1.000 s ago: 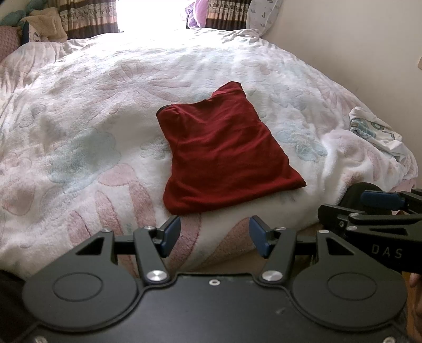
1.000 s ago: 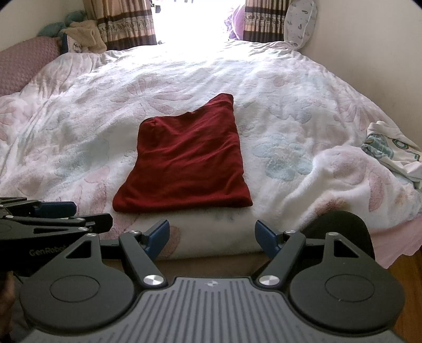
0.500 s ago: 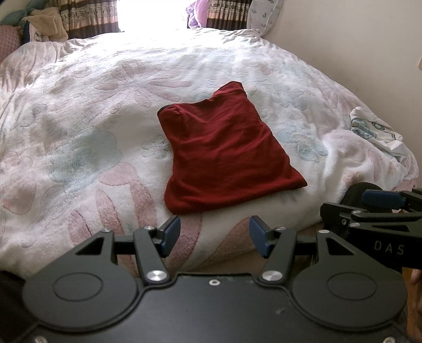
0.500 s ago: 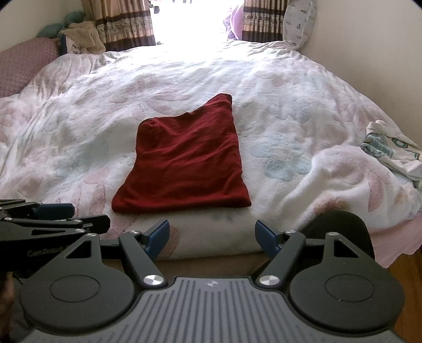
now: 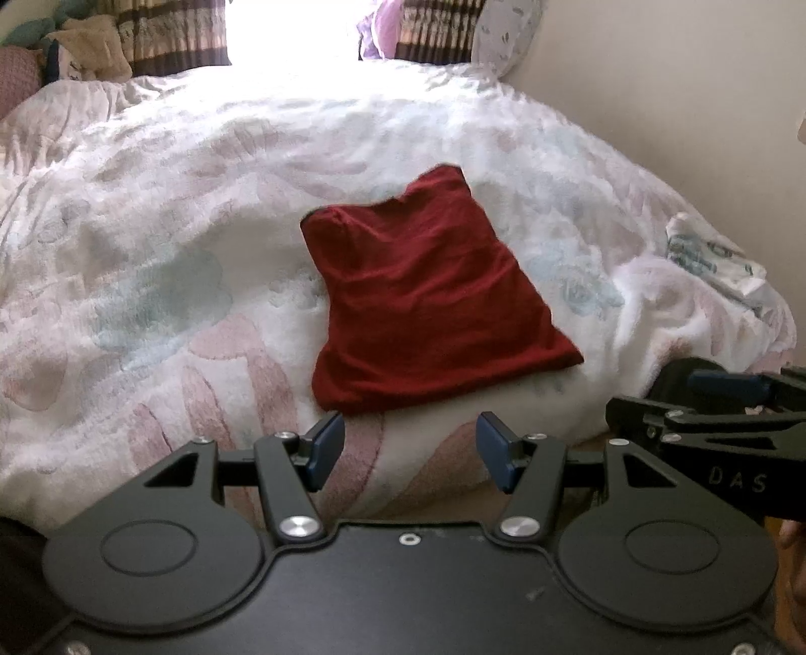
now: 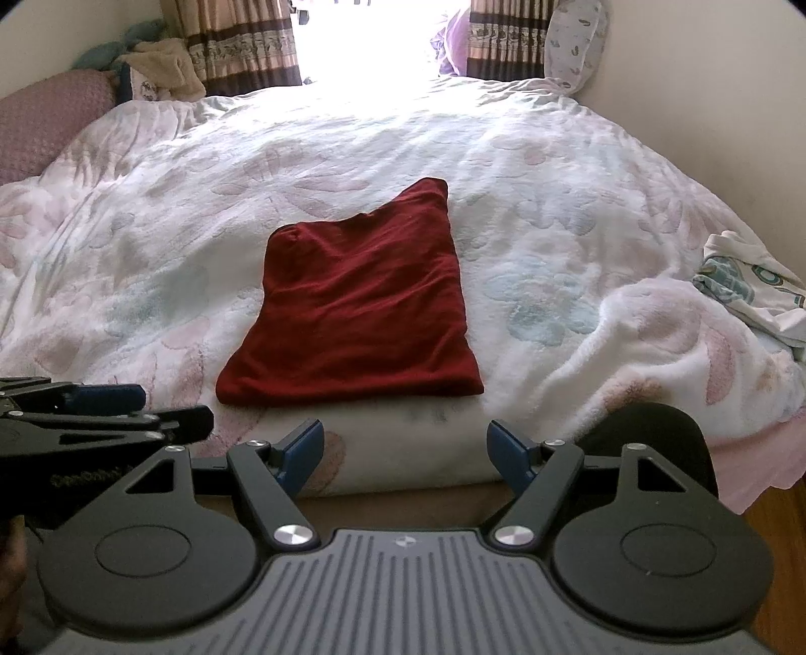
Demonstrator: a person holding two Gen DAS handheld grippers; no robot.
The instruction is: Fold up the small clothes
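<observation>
Red garment (image 6: 352, 307): folded flat on floral blanket (image 6: 151, 242); left gripper (image 5: 410, 456) and right gripper (image 6: 405, 456): tongs apart, empty, at garment's 6 o'clock; patterned cloth (image 6: 745, 287) at 3 o'clock.

- The place is a bedroom in a home.
- A wide bed (image 6: 529, 151) fills most of both views, covered by a fluffy white blanket (image 6: 201, 211) with pale pink and blue flower patterns.
- Striped, patterned curtains (image 6: 237, 45) hang on either side of a bright window (image 6: 373, 35) behind the bed.
- A pillow (image 6: 574, 40) leans in the far corner against a plain cream wall (image 6: 705, 90).
- Soft household textiles lie about: a folded dark red garment (image 6: 357, 312), a printed cloth (image 6: 745, 287) at the bed's right edge.
</observation>
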